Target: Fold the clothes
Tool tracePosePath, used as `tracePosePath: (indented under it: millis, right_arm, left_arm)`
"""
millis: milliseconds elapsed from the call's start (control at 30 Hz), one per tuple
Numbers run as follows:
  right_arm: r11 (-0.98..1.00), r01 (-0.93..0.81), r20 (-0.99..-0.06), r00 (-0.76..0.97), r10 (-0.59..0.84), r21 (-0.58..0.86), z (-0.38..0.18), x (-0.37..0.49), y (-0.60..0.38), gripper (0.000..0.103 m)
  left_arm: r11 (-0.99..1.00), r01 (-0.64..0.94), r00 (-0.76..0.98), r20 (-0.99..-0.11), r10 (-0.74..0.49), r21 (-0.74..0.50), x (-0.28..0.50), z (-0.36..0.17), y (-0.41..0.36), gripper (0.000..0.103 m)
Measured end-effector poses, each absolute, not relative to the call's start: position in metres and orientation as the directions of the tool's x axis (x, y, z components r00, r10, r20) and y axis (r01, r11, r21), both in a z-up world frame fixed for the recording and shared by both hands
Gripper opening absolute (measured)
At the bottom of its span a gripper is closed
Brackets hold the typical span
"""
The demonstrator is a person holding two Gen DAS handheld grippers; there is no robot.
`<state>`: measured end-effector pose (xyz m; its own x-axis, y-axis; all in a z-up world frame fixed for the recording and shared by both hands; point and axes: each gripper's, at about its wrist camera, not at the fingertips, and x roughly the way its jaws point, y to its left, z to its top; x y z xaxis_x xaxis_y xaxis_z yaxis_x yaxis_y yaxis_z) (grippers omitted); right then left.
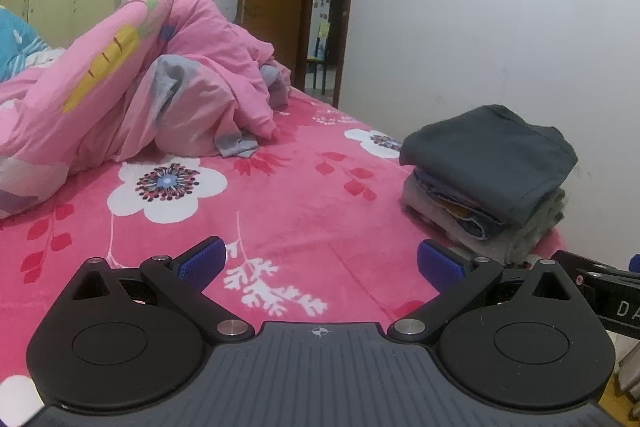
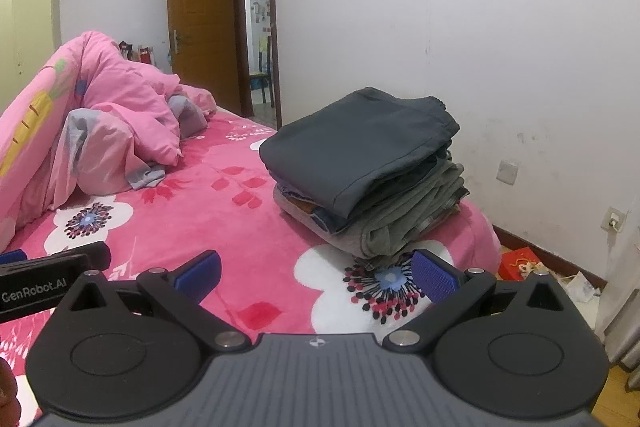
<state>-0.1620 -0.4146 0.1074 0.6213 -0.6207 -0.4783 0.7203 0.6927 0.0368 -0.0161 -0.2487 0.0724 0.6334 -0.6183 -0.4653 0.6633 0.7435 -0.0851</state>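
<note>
Bed (image 1: 304,195): pink floral cover, bare in the near middle. Stack of folded clothes (image 2: 368,171): near the bed's right edge by the wall, dark grey garment on top, grey and patterned pieces beneath. Pink duvet (image 1: 132,75): crumpled at the far left. Left gripper (image 1: 320,261): released, blue pads spread wide, holding nothing, above the cover. Right gripper (image 2: 316,269): likewise spread and empty, just before the stack.
</note>
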Motion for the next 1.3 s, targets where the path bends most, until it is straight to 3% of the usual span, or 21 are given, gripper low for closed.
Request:
tracePosePath:
  millis: [1300]
  right_arm:
    - [0.676, 0.737, -0.483, 0.593, -0.644, 0.004, 0.1058, -0.1582, -0.4143, 0.103]
  left_arm:
    - [0.746, 0.661, 0.638, -0.465, -0.614, -0.079, -0.0127, 0.0713, -0.2471, 0.103]
